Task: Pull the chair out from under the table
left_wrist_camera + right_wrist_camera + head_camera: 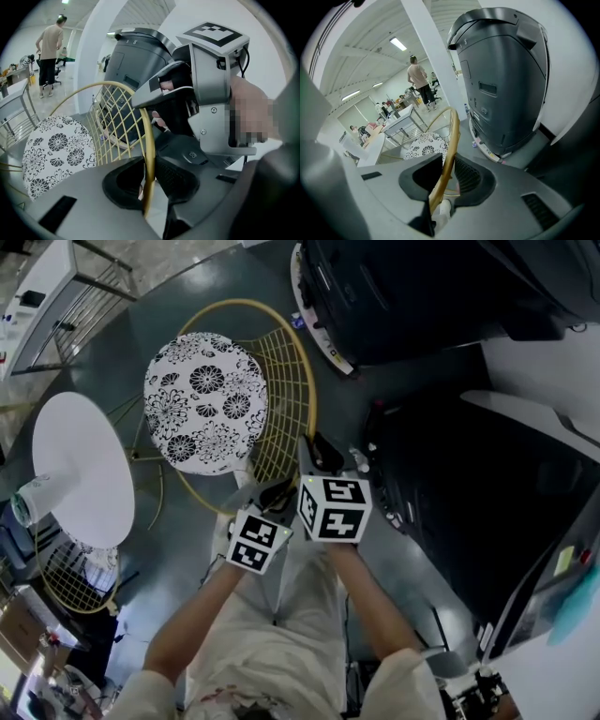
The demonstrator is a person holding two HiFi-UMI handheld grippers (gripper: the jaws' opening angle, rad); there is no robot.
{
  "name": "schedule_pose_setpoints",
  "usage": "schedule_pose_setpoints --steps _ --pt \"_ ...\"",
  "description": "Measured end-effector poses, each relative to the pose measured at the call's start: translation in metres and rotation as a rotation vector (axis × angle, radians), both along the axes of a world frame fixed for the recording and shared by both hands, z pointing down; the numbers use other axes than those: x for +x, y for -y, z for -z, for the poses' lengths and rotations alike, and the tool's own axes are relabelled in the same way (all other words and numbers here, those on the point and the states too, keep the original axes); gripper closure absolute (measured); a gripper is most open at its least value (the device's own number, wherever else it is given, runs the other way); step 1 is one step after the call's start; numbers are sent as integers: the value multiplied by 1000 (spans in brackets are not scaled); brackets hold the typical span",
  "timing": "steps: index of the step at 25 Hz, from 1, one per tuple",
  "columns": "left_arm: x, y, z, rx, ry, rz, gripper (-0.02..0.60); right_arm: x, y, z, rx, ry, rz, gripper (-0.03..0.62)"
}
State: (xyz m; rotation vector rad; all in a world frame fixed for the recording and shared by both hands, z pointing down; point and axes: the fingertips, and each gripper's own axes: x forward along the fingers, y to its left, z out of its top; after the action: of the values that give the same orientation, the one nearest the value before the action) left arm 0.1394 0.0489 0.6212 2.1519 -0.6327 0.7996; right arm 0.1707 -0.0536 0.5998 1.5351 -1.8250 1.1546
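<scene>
The chair has a gold wire frame and a black-and-white flowered seat cushion (204, 413). It stands just right of the round white table (80, 470). Both grippers are side by side on the near part of its curved back rim (302, 381). My left gripper (270, 495) is shut on the gold rim (149, 140), which runs upright between its dark pads. My right gripper (319, 456) grips the same rim (451, 140) a little further right, its pads closed against the tube. The wire back mesh (117, 122) and the cushion (58, 150) lie beyond the left jaws.
A large dark grey machine (394, 296) stands close behind and to the right of the chair, filling the right gripper view (501, 79). A second wire chair (75, 582) sits at lower left, and a cup (33, 498) is on the table. A person (49, 51) stands far off.
</scene>
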Motion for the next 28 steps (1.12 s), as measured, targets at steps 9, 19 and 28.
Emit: schedule_pose_setpoints --steps 9,19,28 --pt "0 1 2 -12 -20 -3 503 0 1 3 -4 -37 6 510" --pt "13 -1 7 -23 -36 -38 502 10 1 10 -7 -76 12 511" --pt "12 7 10 -57 -55 -68 500 9 8 16 -27 -117 15 519"
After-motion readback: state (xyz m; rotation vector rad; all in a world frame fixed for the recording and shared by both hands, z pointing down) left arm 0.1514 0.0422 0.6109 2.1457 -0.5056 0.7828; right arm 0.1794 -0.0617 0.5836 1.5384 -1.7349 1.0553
